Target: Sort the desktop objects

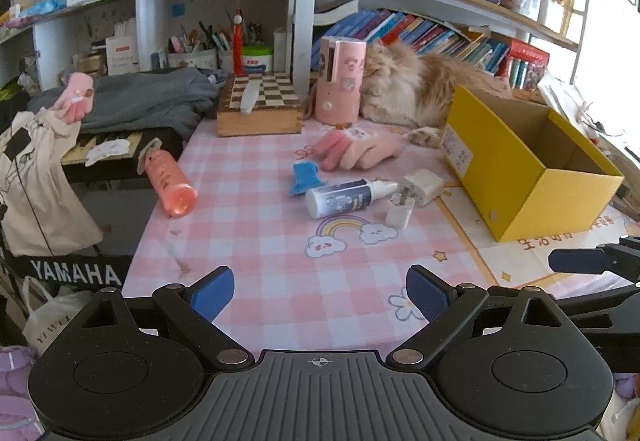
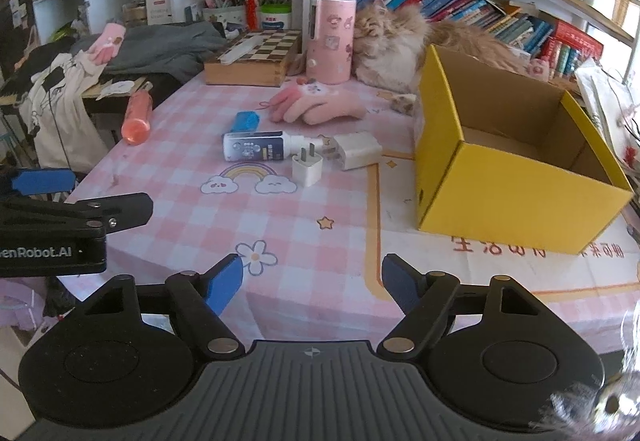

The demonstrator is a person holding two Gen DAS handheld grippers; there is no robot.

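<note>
Several small things lie loose mid-table: a spray bottle (image 2: 256,148), two white plugs (image 2: 307,168), a blue clip (image 2: 244,121) and a pink glove (image 2: 320,106). Right of them a yellow box (image 2: 520,201) gapes empty, likely their destination. Both grippers, left (image 1: 320,297) and right (image 2: 312,281), hover near, spread, holding nothing.

Two chargers (image 2: 340,157) lie left of box (image 2: 516,201).
</note>
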